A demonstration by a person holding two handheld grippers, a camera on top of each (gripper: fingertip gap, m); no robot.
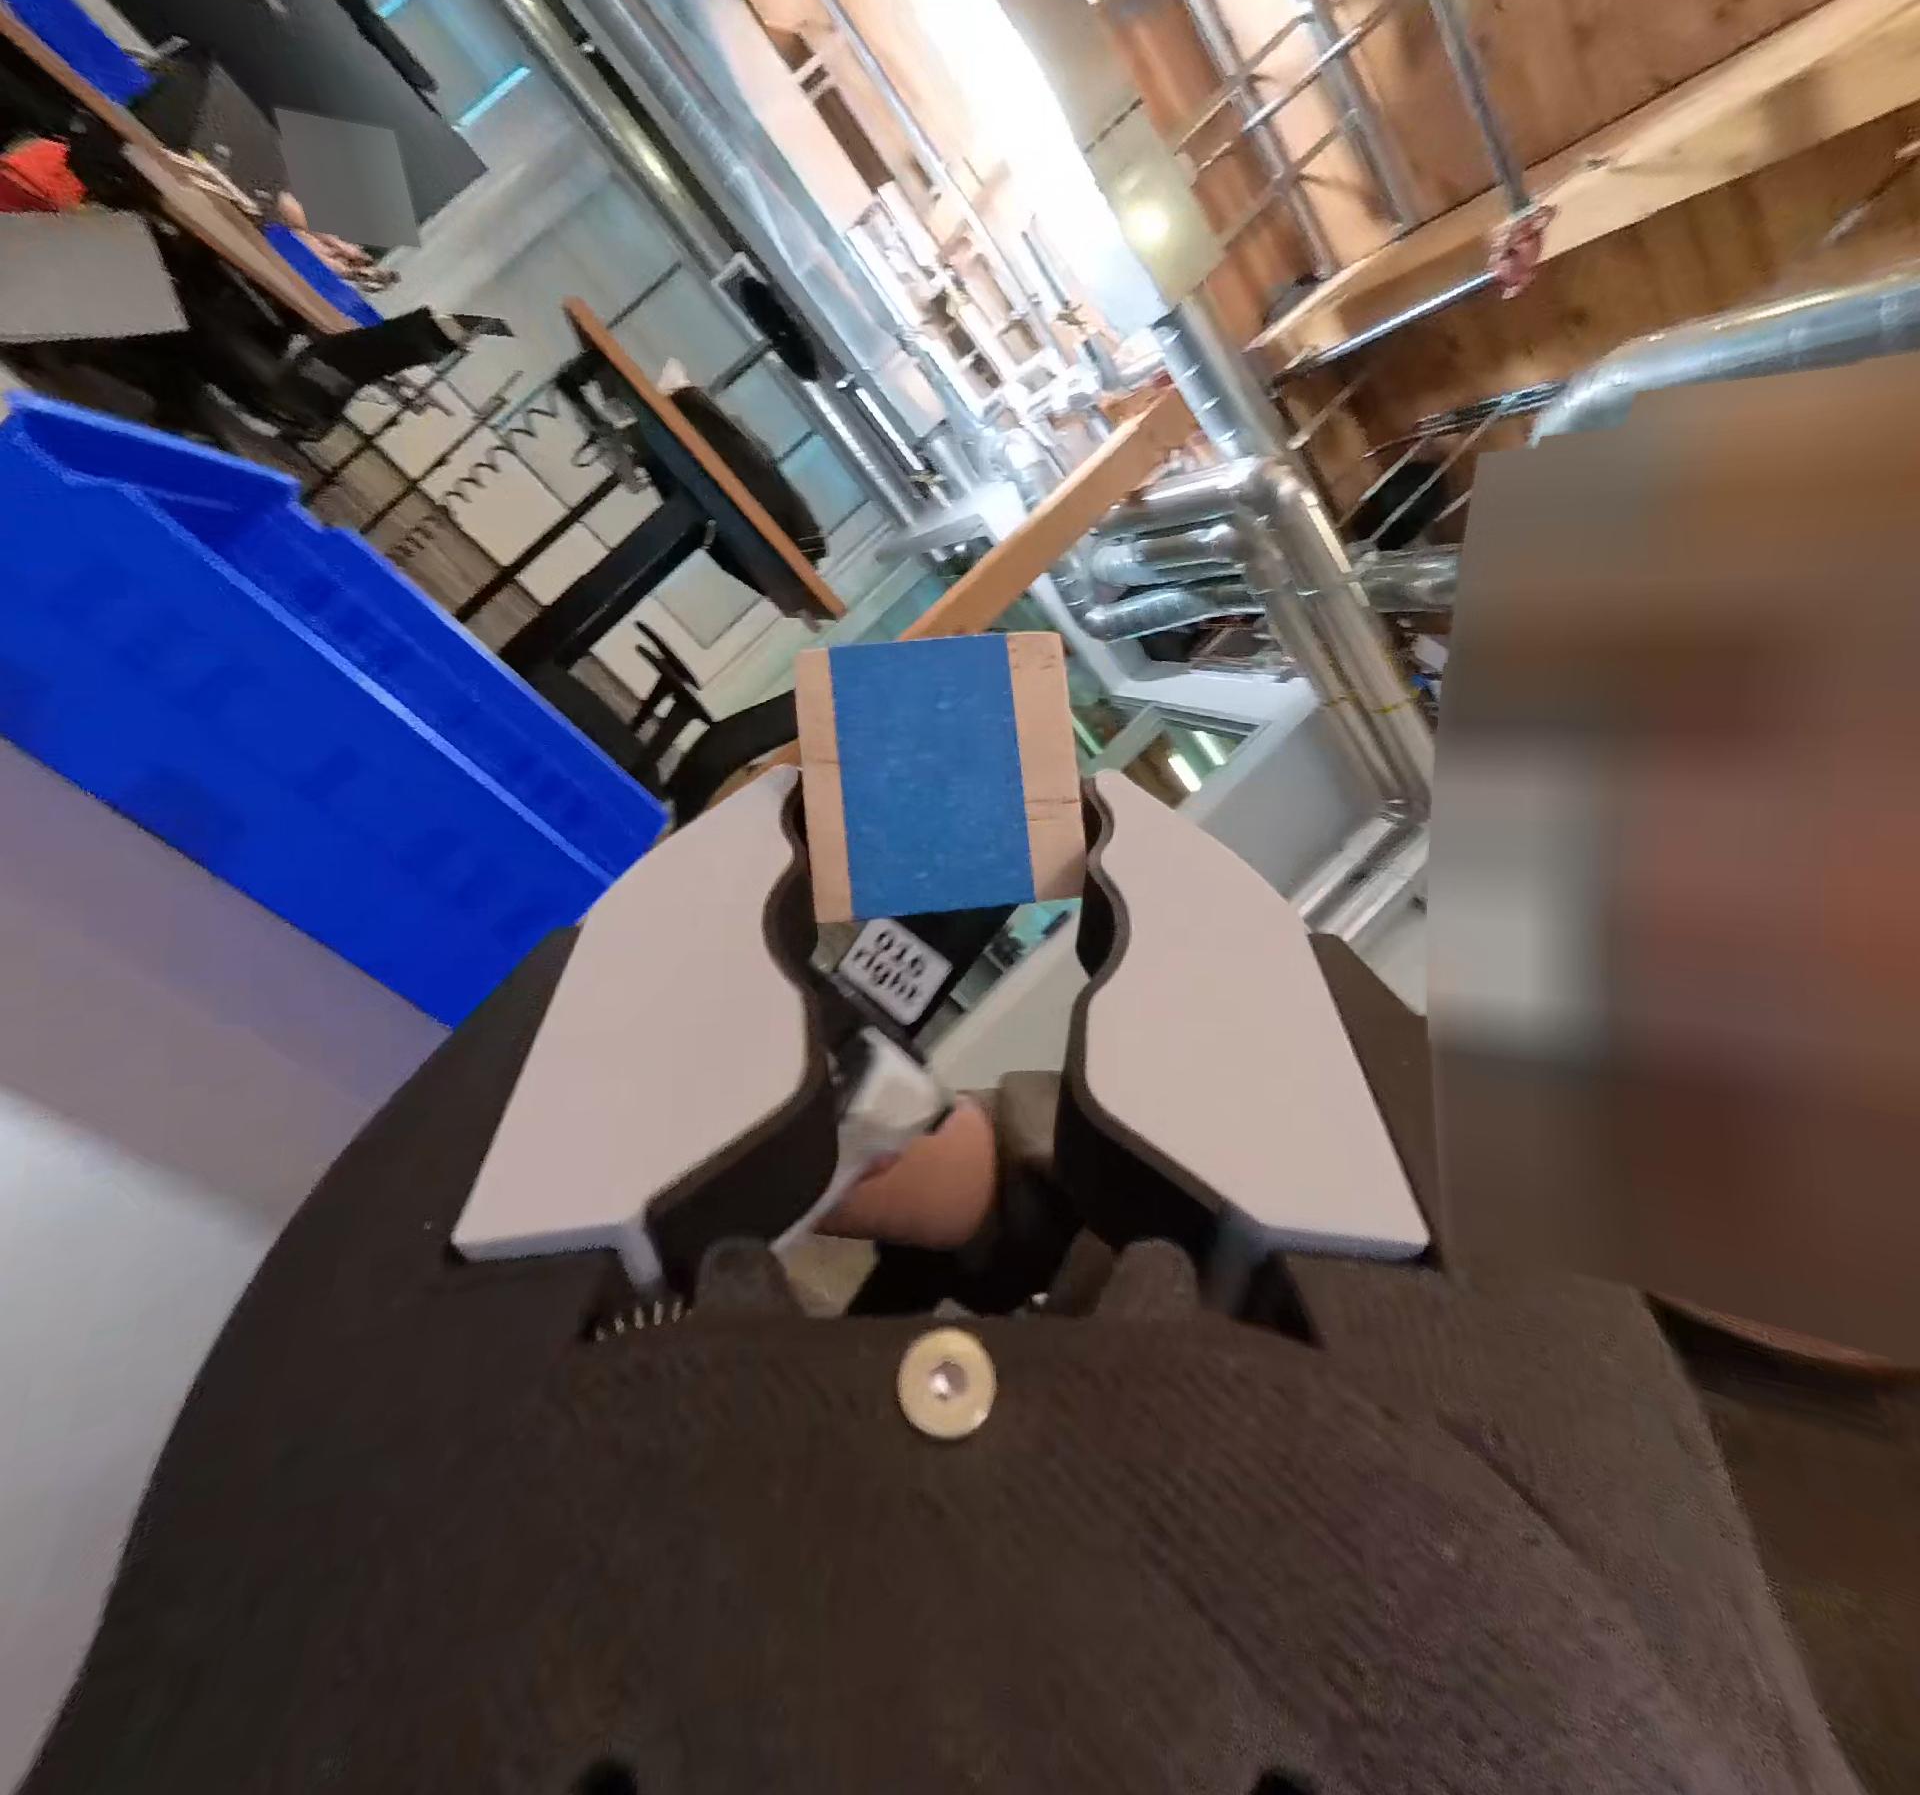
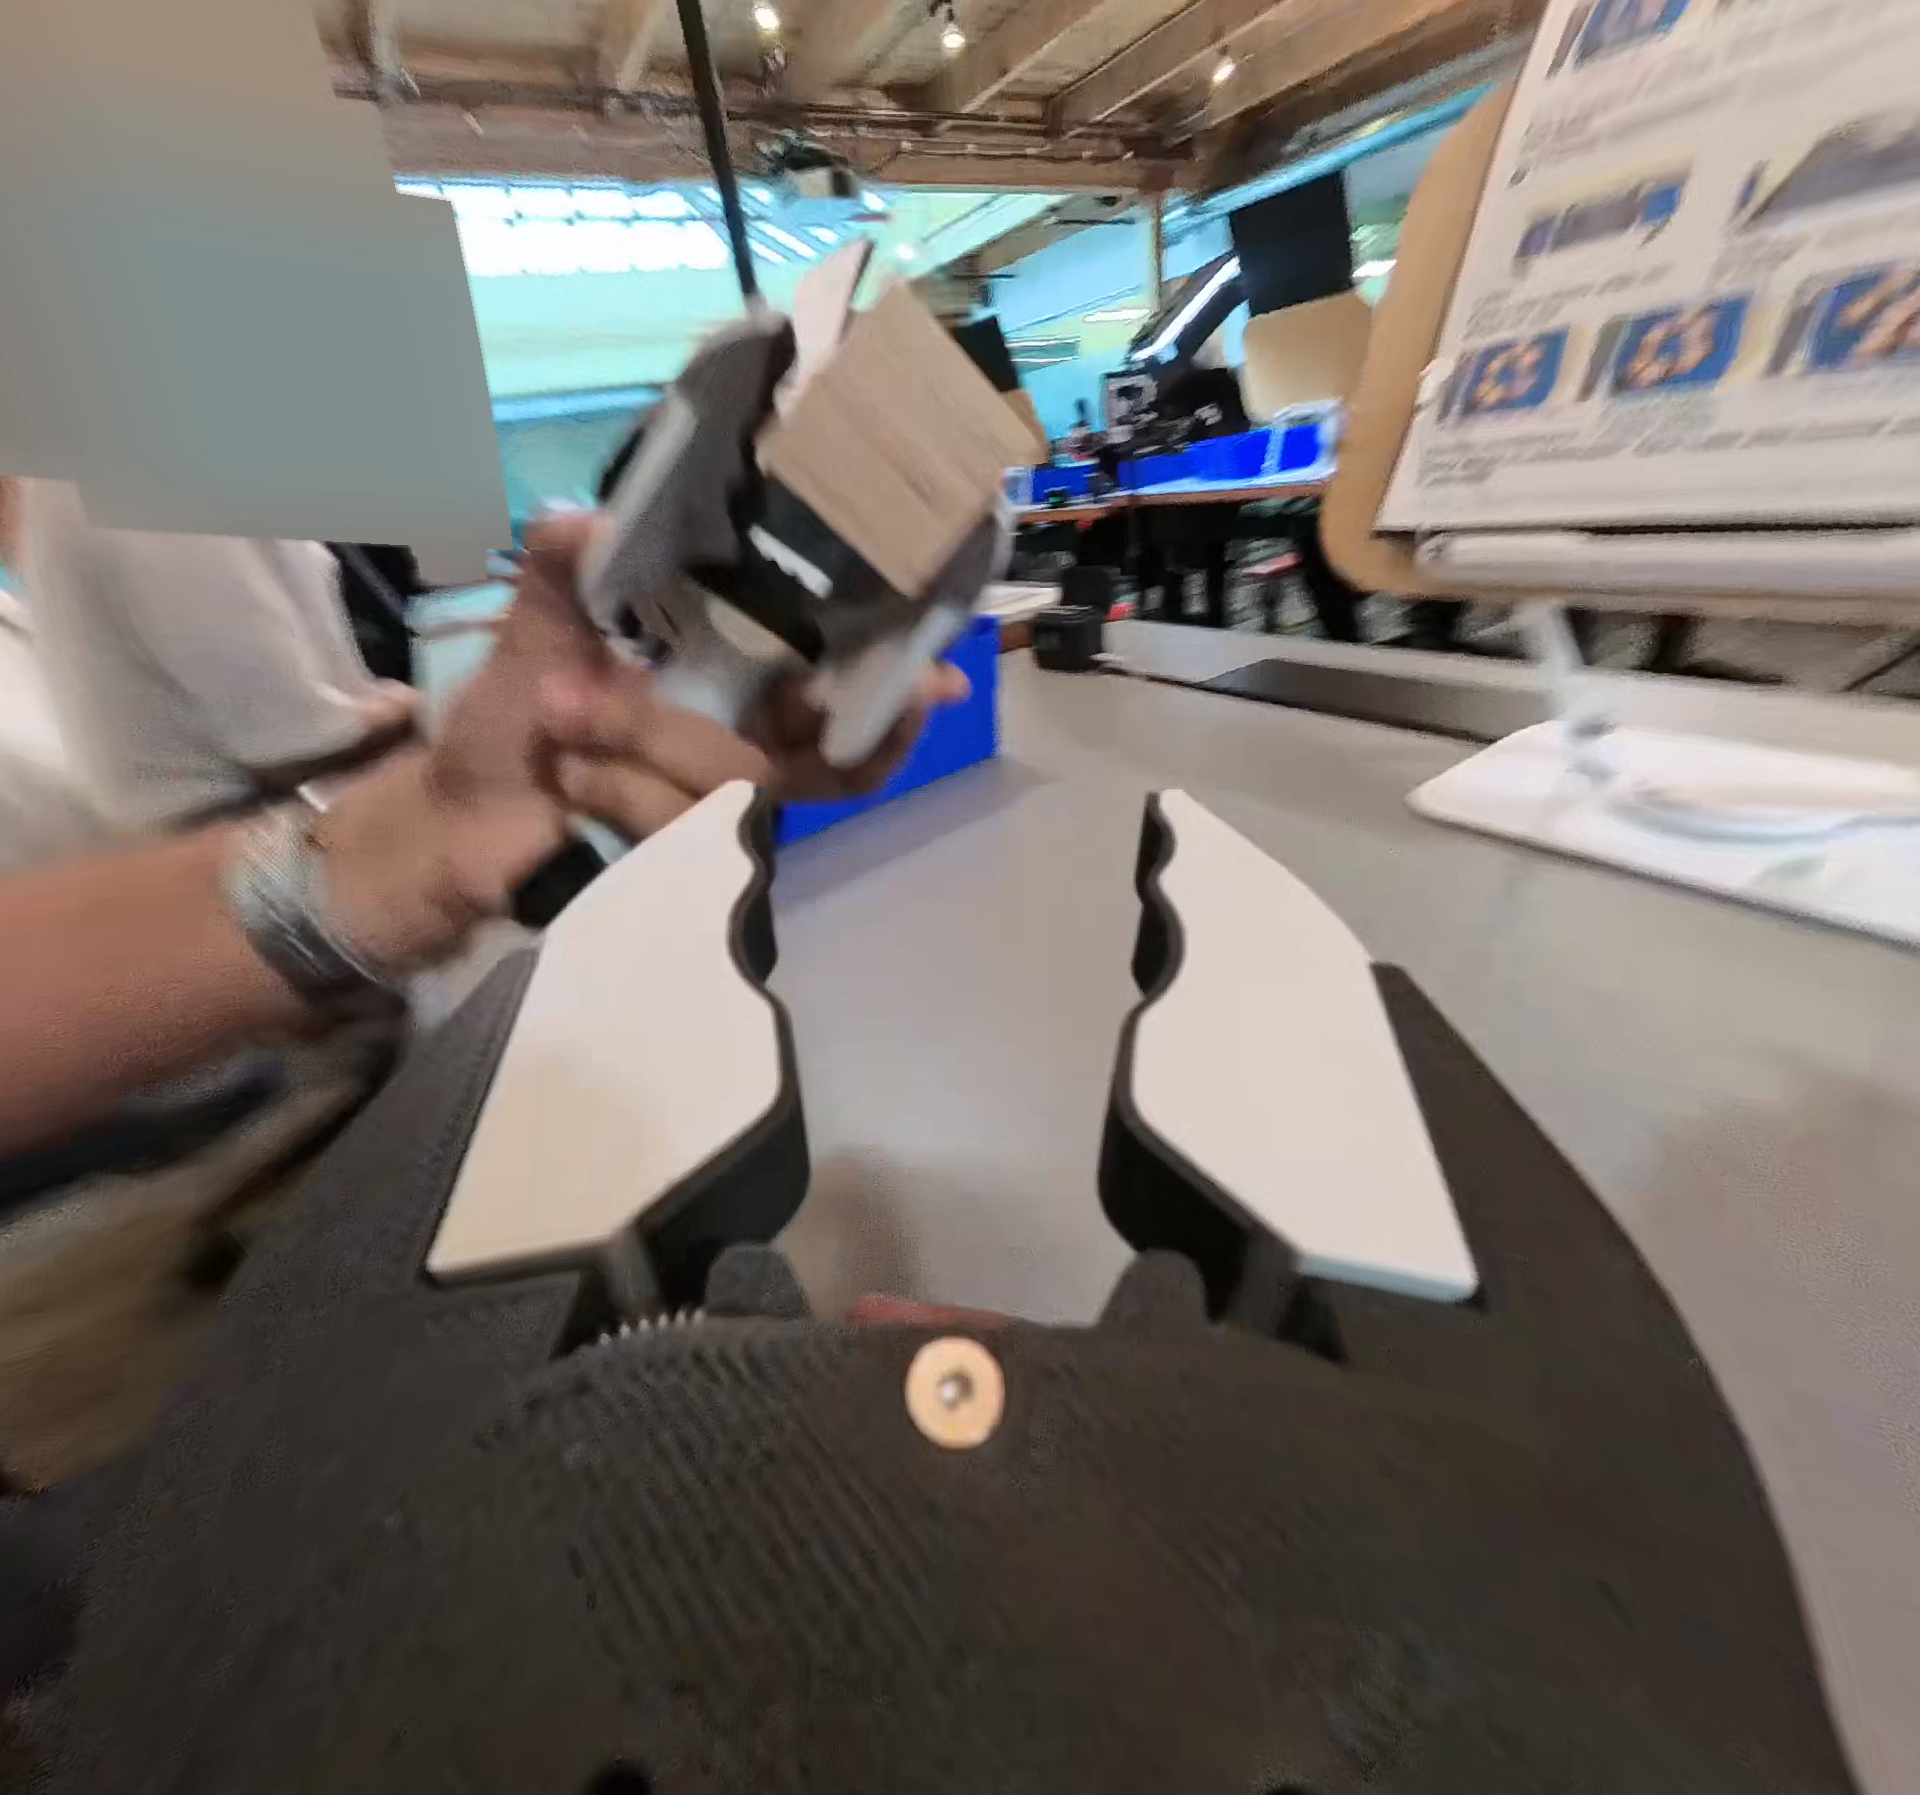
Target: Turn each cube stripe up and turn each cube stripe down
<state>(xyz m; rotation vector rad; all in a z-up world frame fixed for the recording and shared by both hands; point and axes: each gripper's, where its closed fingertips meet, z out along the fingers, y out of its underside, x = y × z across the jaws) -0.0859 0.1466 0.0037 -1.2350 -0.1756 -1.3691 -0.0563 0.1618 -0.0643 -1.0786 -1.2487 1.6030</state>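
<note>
Grey bench (image 2: 935,966) lies well below the left tongs (image 1: 940,841), which clamp the cube (image 1: 935,779) aloft, blue stripe toward their camera; roll it gently, right tongs (image 2: 951,904) open and empty, ready to receive.

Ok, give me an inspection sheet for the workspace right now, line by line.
Surface: grey table, bare between the right jaws.
Job's things: wooden cube, blue stripe facing the left camera, held off the table.
Clutter: blue bin; instruction sheet on a white stand.
Grippers: left gripper shut on the cube; right gripper open, empty.
Cables: nothing seen.
Surroundings: workshop, wooden ceiling, metal ducts, other desks.
</note>
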